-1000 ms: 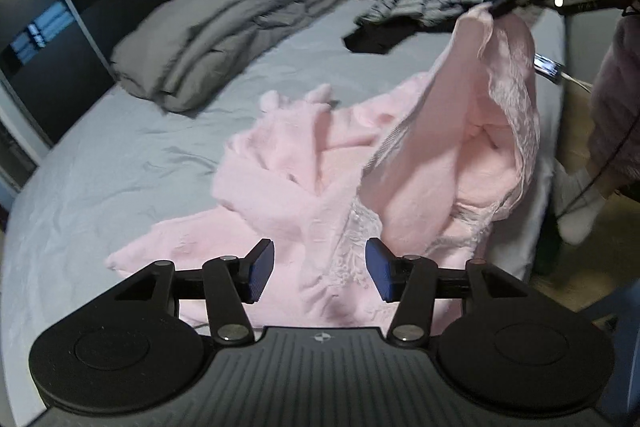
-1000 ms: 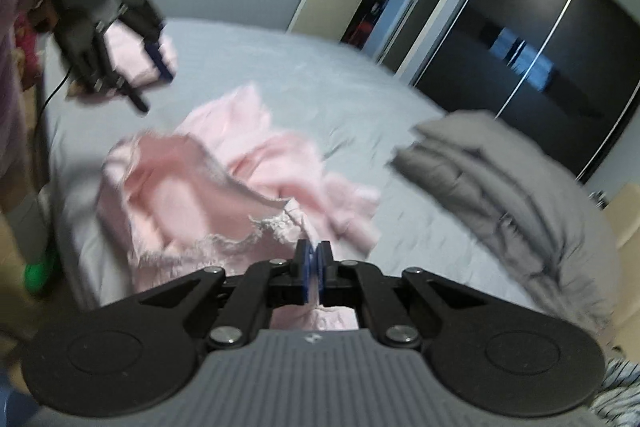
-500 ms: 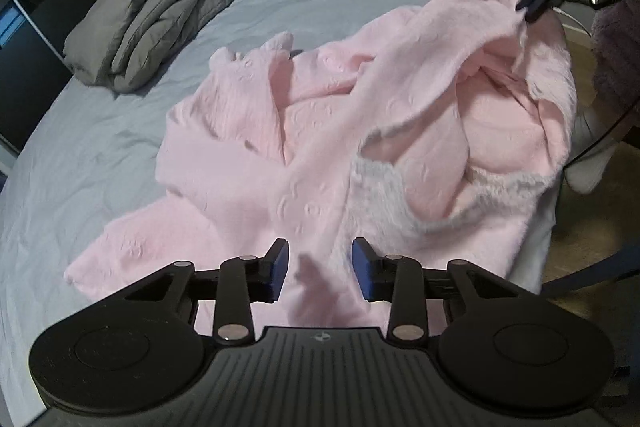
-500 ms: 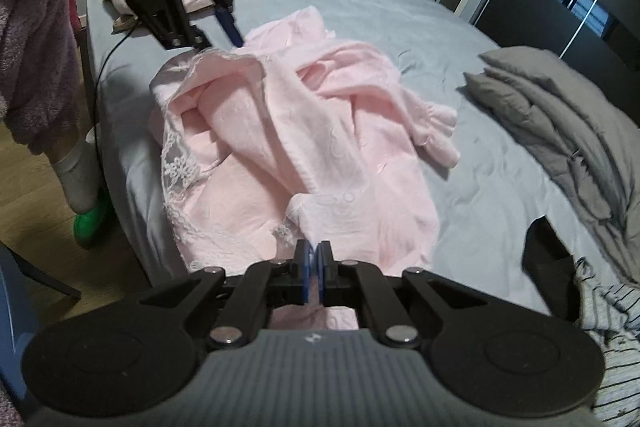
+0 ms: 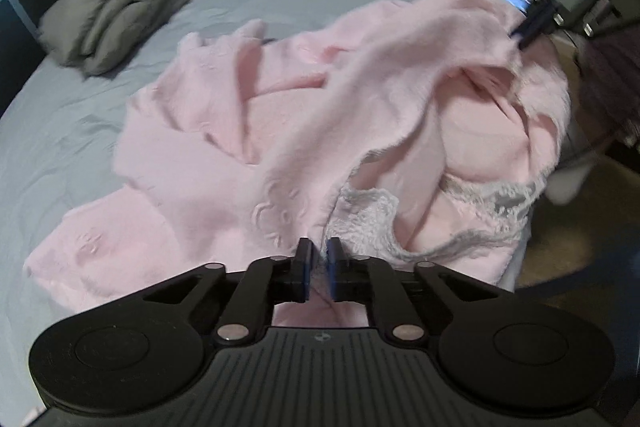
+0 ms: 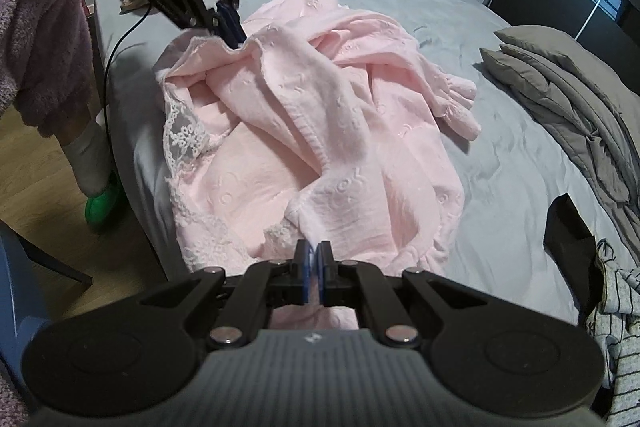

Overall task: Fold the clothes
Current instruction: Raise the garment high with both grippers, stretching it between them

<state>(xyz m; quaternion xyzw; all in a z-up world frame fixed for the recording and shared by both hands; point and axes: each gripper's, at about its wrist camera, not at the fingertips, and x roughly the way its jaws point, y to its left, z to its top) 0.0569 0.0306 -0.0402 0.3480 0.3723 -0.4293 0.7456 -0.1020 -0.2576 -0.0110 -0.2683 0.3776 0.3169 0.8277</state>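
Since half a second earlier the left gripper [image 5: 318,259] had closed from open onto the pink garment [image 5: 320,115], while the right gripper [image 6: 314,263] stayed clamped on its edge.

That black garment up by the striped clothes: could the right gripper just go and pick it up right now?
Probably not yet. The right gripper is shut on the pink garment, so it would have to let go first. The black garment lies uncovered on the bed.

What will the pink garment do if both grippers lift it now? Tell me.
The pink garment will likely hang limp: it already lies crumpled in soft folds between the left gripper and right gripper. It probably weighs little, being thin cloth. Its lace trim may snag.
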